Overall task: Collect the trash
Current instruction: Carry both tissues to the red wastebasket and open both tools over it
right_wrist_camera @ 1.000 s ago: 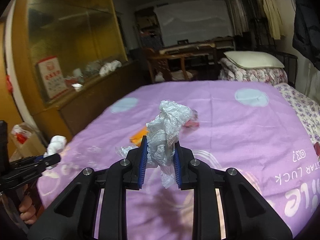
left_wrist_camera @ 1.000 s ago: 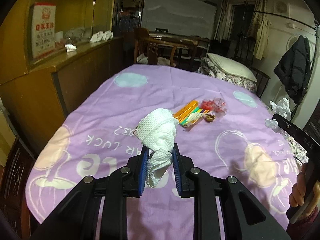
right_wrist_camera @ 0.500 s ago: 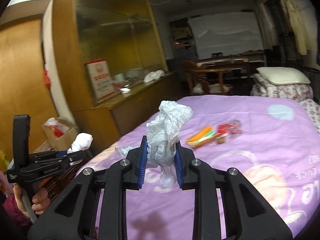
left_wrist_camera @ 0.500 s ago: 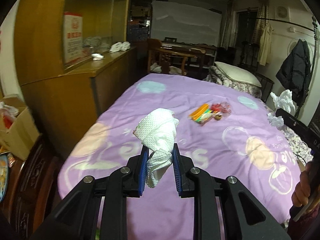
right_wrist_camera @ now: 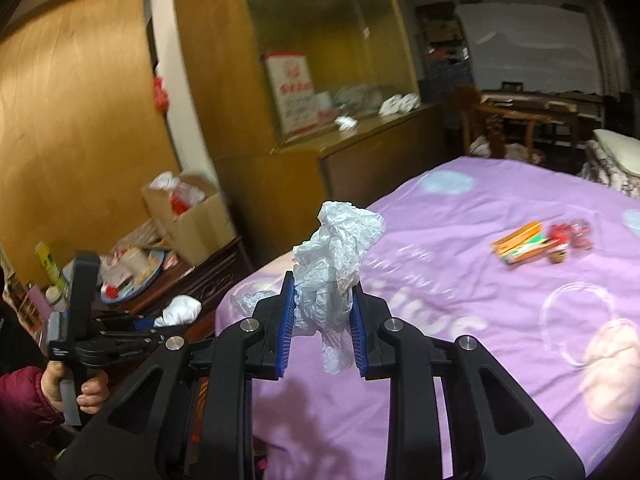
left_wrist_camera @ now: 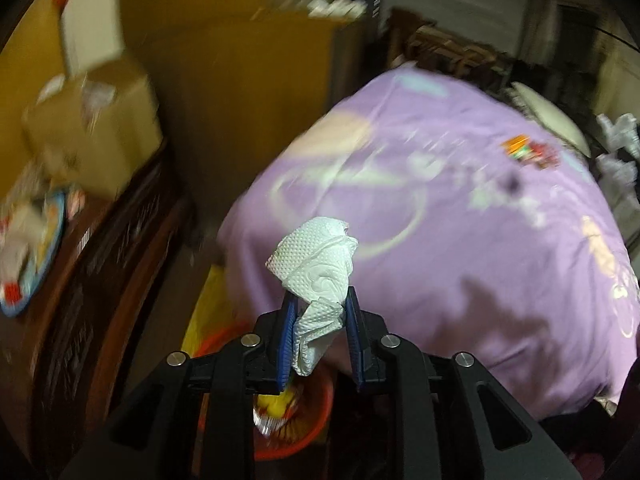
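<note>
While a crumpled white paper towel (left_wrist_camera: pixel 316 276) is pinched between the blue-padded jaws of the left gripper (left_wrist_camera: pixel 319 312), it is held above an orange-red basket (left_wrist_camera: pixel 296 432) on the floor beside a bed covered in a purple sheet (left_wrist_camera: pixel 460 248). This view is blurred. A wad of thin, crinkled white plastic (right_wrist_camera: pixel 332 276) is clamped in the jaws of the right gripper (right_wrist_camera: pixel 321 312), over the bed's corner. Further along the sheet, an orange packet and small red wrappers (right_wrist_camera: pixel 540 240) are seen lying together.
</note>
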A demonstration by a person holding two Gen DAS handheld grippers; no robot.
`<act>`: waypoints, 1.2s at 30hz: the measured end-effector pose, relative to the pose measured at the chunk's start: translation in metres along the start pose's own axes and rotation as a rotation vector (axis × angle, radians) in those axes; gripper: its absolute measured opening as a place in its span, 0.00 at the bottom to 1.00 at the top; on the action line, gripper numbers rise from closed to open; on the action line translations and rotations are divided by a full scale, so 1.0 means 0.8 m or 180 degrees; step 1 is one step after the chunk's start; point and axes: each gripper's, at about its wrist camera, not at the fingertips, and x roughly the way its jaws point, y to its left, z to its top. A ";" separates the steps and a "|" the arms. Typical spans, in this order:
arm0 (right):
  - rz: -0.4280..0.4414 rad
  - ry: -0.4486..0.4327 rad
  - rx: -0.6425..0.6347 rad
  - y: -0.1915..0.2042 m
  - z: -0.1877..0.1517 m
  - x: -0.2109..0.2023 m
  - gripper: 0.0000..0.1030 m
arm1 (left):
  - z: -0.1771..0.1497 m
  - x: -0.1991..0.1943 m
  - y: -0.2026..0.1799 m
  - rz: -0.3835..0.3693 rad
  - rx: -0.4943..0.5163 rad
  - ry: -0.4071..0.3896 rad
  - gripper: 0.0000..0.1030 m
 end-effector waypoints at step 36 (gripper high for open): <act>0.1319 0.1852 -0.0816 0.231 -0.125 0.246 0.59 | -0.055 0.041 0.204 0.0899 -0.1057 0.0128 0.92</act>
